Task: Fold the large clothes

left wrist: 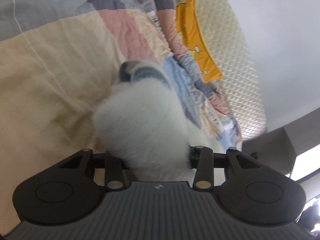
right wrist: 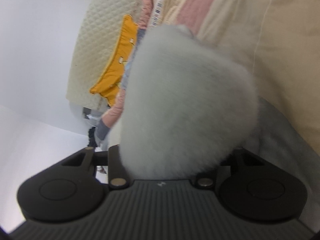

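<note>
Clearly, both grippers are working on one fluffy white garment point(left wrist: 144, 124) over a bed. In the left wrist view the left gripper point(left wrist: 149, 160) is pointing down toward the bed, and the garment is bunching up between its black arms, hiding the fingertips. Fur is filling the gap right down to the ribbed body, so the jaws are sitting partly closed with the garment between them, but whether the pads are pressing on it cannot be told. A grey-and-blue striped part point(left wrist: 138, 72) of the garment is showing at the far end of the bunch.

In the right wrist view the right gripper point(right wrist: 170, 160) is facing a larger mound of the same fur, which is covering its fingertips too. Its jaws are likewise standing part-way in around the garment, and the grip itself is hidden.

Under the garment a patchwork quilt point(left wrist: 60, 76) in cream, pink, grey and blue is lying across the bed. Beside the quilt's edge a yellow cloth point(left wrist: 198, 46) is resting on a cream quilted cover point(left wrist: 236, 70). Both views are blurred.
</note>
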Motion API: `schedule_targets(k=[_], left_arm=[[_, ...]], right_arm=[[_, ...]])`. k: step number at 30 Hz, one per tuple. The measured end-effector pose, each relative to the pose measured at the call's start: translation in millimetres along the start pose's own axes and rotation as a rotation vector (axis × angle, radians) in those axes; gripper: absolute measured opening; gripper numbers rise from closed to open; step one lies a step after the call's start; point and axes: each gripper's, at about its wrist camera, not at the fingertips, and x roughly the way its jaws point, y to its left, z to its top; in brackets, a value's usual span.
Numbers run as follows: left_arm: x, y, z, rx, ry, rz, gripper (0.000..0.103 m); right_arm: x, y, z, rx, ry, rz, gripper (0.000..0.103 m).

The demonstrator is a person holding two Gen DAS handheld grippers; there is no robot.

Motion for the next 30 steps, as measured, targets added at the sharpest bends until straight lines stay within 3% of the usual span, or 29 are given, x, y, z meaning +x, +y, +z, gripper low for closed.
schedule_targets(k=[8,15,24,30], left_arm=[[-9.8,-56.1,-3.4,0.075,0.02,-0.085,0.046],[18.1,-149.2,-1.2,0.133,0.037,-0.188,0.046],[115.0,-292.3,-21.1,0.183,0.105,-0.289,0.046],[203.6,-354.0,-73.2,0.235,0.125,-0.348,0.046]], right_arm=[[-40.3,26.1,23.9,-0.031,-0.045,0.097,0.05],[-76.4,57.8,73.9,-0.055,-0.113,0.165,0.05],[-126.6,80.4,171.4,-0.118,-0.265,0.229,0.05],[-138.1,45.8,236.3,-0.078,-0.379,0.257,0.05]])
